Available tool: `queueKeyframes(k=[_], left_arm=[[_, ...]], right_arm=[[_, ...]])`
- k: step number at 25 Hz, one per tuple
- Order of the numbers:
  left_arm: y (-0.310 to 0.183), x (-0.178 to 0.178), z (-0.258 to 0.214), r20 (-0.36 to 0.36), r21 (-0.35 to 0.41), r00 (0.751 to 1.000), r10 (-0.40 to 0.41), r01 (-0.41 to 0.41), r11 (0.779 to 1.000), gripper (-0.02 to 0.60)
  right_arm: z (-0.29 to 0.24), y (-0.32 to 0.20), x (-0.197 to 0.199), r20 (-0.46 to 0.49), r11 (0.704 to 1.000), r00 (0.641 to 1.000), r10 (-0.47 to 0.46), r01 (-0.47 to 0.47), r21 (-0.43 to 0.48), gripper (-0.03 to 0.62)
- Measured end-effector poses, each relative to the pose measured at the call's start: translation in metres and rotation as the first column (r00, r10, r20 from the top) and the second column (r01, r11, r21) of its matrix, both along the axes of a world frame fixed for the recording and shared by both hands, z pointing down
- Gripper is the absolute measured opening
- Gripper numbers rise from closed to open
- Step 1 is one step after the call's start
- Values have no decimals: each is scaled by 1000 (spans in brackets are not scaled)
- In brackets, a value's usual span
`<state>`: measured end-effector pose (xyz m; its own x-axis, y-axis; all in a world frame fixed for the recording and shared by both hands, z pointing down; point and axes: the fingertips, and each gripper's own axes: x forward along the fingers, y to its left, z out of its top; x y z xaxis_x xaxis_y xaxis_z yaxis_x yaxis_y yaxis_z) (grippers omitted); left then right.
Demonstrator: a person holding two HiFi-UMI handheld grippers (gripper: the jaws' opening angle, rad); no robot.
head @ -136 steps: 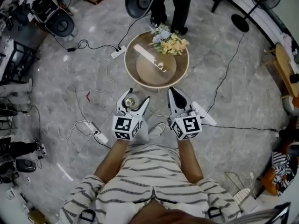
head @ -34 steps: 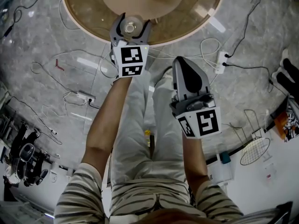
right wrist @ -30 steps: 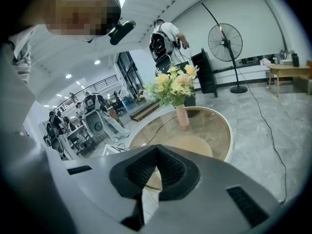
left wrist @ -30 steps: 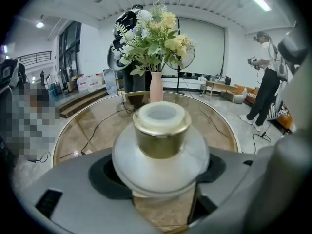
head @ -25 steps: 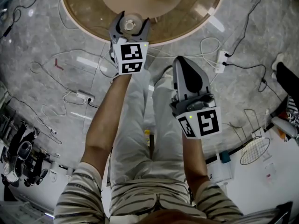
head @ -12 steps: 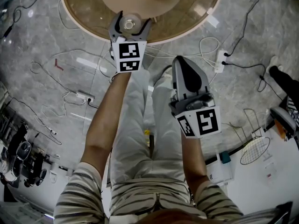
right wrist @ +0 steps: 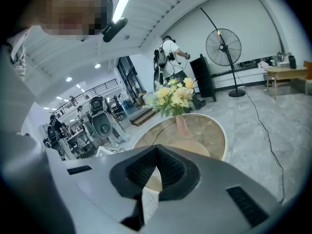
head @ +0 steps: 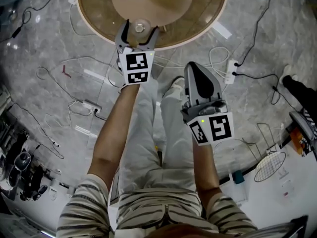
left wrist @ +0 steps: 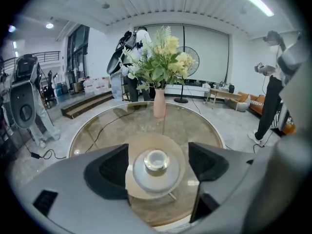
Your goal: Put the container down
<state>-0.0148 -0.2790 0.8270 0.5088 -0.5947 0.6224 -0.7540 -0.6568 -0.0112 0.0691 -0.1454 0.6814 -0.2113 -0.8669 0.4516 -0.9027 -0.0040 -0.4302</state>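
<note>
- Head view: the left hand-held gripper (head: 137, 33) reached toward 12 o'clock over the round glass surface (head: 198, 26), with the small lidded container (head: 140, 28) upright between its jaws. The right hand-held gripper (head: 199, 81) hung well apart, at 5 o'clock.
- Left gripper view: the jaws stood apart, with a gap beside the container, which seemingly rested on the surface.
- Right gripper view: the jaws met, empty.

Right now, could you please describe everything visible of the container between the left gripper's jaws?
The container is small, round and squat, pale grey, with a narrower shiny-rimmed top. It stands upright, apparently on the glass table near its close edge. The jaws of the left gripper flank it, apart, with a slim gap each side; nothing else touches it.
</note>
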Motion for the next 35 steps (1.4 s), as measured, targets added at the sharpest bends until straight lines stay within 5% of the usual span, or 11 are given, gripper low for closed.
queueKeyframes(k=[18, 26, 35], left_arm=[[46, -3, -192, -106, 68, 990, -96, 103, 992, 254], [70, -10, -301, -164, 162, 981, -100, 126, 979, 141], [104, -22, -396, -223, 183, 966, -131, 173, 968, -2]], right_arm=[[-127, 28, 17, -38, 992, 999, -34, 38, 118, 11], [-206, 35, 15, -72, 980, 996, -47, 60, 191, 11], [-293, 47, 10, -97, 963, 994, -46, 70, 261, 11]])
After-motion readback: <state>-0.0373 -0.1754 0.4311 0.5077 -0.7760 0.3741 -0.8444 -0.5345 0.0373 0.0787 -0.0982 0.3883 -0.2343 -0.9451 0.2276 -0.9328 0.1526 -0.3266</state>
